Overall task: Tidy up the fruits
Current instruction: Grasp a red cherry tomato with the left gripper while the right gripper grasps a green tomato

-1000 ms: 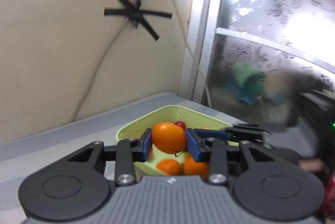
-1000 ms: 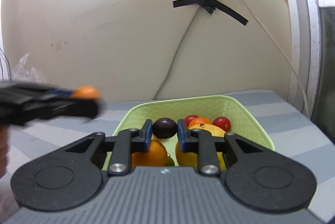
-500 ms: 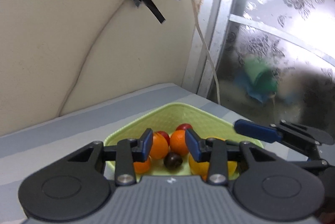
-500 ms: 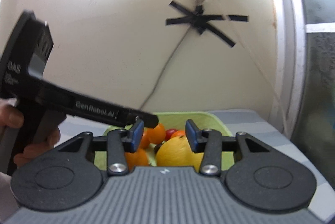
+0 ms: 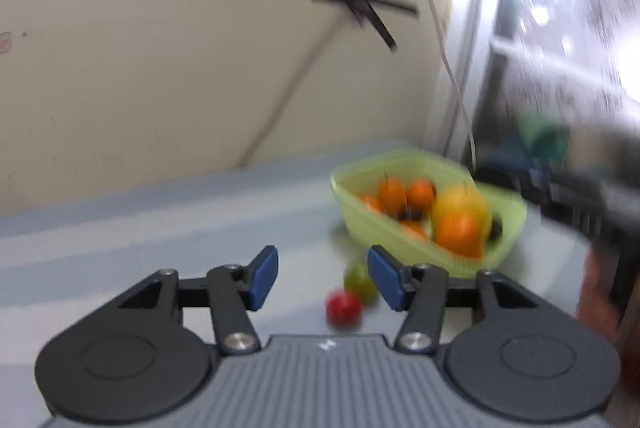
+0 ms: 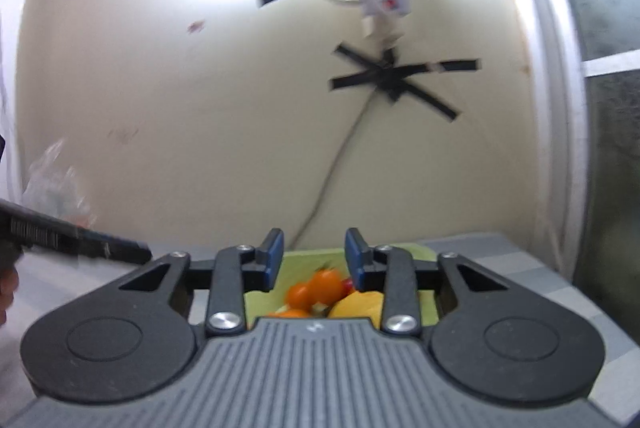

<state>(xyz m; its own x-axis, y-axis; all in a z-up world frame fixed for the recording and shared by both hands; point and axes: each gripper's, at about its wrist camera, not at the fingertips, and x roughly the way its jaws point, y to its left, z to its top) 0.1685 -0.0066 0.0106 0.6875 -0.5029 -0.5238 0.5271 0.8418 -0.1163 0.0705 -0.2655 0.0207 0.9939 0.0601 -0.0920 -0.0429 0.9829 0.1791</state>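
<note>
In the left wrist view, the left gripper (image 5: 323,278) sits in the lower middle of the frame with its blue-padded fingers spread apart and nothing between them. Low in the gap, closer to the right finger, a small red fruit (image 5: 343,308) and a green fruit (image 5: 359,280) lie on the grey striped tabletop (image 5: 160,228), just beside each other; blur hides whether they touch. To the upper right of them stands the light green basket (image 5: 384,228), holding several oranges (image 5: 458,234), a yellow fruit (image 5: 460,201) and some dark fruit, all smeared by motion. Black crossed tape (image 5: 360,3) marks the cream wall in the upper centre, with a white cable running down from it. In the right wrist view, the right gripper (image 6: 314,260) is likewise released, fingers parted and empty, poised over the basket (image 6: 260,302), whose oranges (image 6: 320,284) and yellow fruit (image 6: 358,304) show in the lower centre between the fingers. The left gripper's dark body (image 6: 72,238) enters at the left edge.
</note>
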